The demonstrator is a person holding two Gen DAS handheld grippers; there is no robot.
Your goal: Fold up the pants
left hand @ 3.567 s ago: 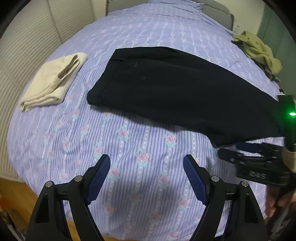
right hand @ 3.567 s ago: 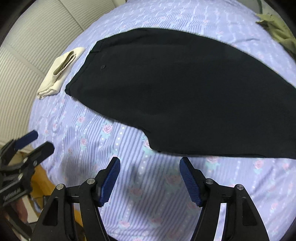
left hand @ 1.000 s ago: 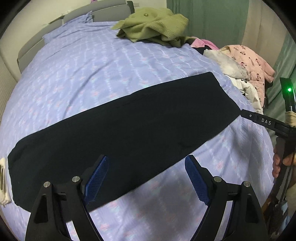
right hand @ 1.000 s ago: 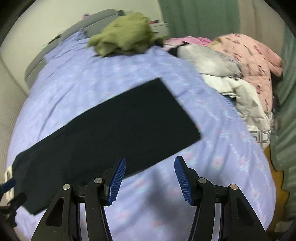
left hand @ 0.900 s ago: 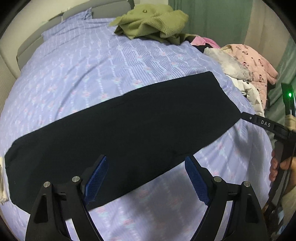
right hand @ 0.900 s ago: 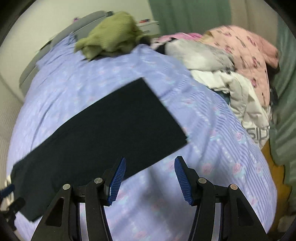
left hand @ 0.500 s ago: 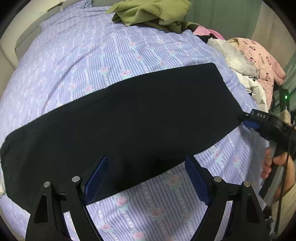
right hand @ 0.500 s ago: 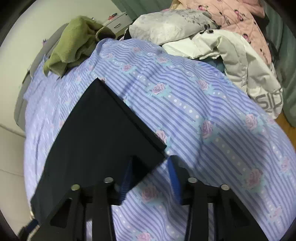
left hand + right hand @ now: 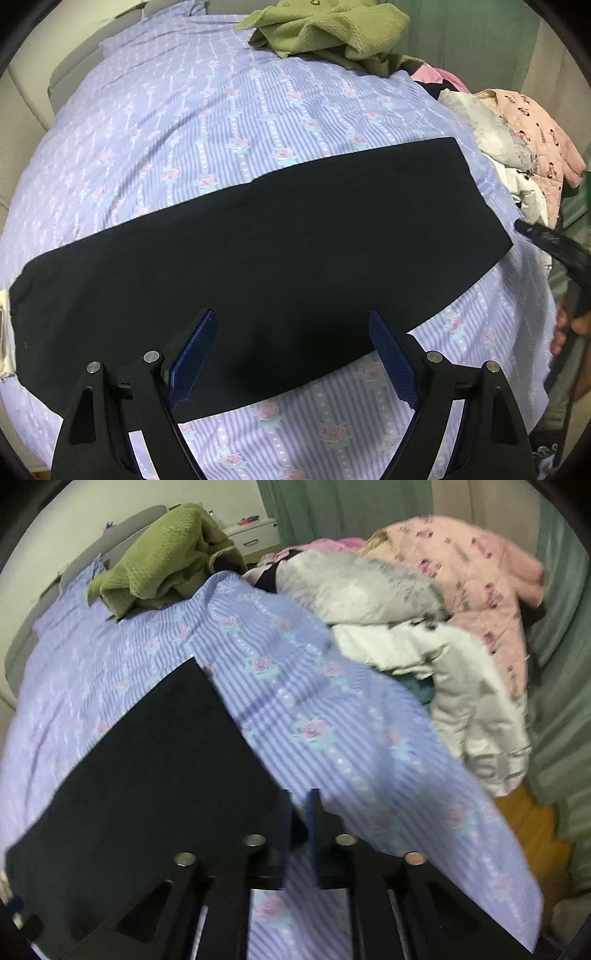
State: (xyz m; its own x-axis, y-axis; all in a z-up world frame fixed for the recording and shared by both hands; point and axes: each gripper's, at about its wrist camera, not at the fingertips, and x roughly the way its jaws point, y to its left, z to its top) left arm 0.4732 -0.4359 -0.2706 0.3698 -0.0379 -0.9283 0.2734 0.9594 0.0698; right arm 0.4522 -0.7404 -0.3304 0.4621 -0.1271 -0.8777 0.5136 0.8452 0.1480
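Observation:
Black pants (image 9: pixel 280 251) lie flat in a long strip across the lilac flowered bed, waist at the left, leg hems at the right. My left gripper (image 9: pixel 291 354) is open, its blue pads over the near edge of the pants at mid-length, holding nothing. My right gripper (image 9: pixel 299 812) is shut on the near hem corner of the pants (image 9: pixel 147 775). In the left wrist view the right gripper (image 9: pixel 546 240) reaches in at the hem end.
A green garment (image 9: pixel 325 29) lies at the head of the bed. A pile of pink, white and grey clothes (image 9: pixel 424 602) sits past the bed's right edge. A cream folded cloth (image 9: pixel 4 332) shows beside the waist. Green curtain (image 9: pixel 561 664) at the right.
My right gripper has come down to the hem corner and closed on it. My left gripper has moved closer over the near edge of the pants, still open.

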